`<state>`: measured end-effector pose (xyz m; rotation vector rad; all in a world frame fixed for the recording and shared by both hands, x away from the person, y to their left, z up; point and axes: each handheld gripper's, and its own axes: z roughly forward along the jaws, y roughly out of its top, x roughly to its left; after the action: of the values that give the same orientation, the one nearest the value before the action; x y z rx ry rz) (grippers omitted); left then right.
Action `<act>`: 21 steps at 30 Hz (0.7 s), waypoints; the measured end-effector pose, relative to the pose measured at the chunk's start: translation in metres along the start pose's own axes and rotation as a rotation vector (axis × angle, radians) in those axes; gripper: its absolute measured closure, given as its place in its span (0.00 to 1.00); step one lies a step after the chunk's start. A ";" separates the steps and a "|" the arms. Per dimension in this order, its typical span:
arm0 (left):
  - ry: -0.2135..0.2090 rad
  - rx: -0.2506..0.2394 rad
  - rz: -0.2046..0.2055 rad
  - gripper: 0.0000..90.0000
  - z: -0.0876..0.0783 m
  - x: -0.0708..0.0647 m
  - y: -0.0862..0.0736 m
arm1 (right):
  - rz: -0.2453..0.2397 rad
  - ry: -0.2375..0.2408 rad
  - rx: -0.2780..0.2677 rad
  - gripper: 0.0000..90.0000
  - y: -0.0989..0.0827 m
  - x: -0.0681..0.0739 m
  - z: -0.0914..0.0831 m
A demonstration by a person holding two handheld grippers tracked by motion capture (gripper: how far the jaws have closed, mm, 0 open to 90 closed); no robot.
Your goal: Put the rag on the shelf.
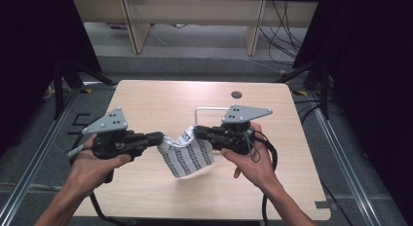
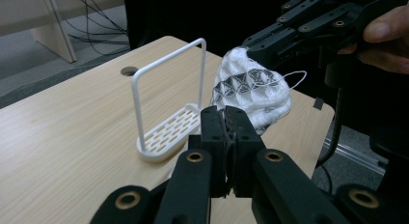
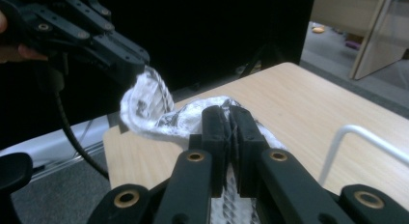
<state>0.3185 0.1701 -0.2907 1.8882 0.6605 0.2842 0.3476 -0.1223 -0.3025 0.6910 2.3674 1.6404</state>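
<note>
A white cloth with a black woven pattern (image 1: 187, 157) hangs above the table between my two grippers. My left gripper (image 1: 160, 137) is shut on the cloth's left corner, and my right gripper (image 1: 197, 132) is shut on its right corner. In the left gripper view the closed jaws (image 2: 225, 113) pinch the cloth (image 2: 253, 86), whose far end sits in the right gripper (image 2: 270, 43). The right gripper view shows its own jaws (image 3: 229, 112) pressed together on the cloth (image 3: 154, 105), which runs up to the left gripper (image 3: 137, 64). Both grippers are held in the air.
A white wire rack with a slotted tray (image 2: 166, 130) stands on the wooden table (image 1: 160, 97) just behind the right gripper; its top bar (image 1: 209, 108) shows in the high view. A round cable hole (image 1: 236, 95) lies near the far edge. Cables (image 1: 285, 33) trail on the floor beyond.
</note>
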 end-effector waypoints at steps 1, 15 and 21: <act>0.003 0.002 0.011 0.97 0.003 -0.001 0.004 | 0.001 -0.007 -0.002 0.96 0.001 -0.002 -0.003; 0.022 -0.059 0.040 0.97 0.028 0.005 0.052 | 0.031 -0.087 -0.095 0.96 0.011 -0.027 -0.043; 0.016 -0.061 0.035 0.97 0.045 0.009 0.066 | 0.053 -0.120 -0.102 0.96 0.013 -0.038 -0.052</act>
<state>0.3679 0.1216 -0.2495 1.8419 0.6235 0.3387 0.3632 -0.1801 -0.2747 0.8147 2.1846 1.6765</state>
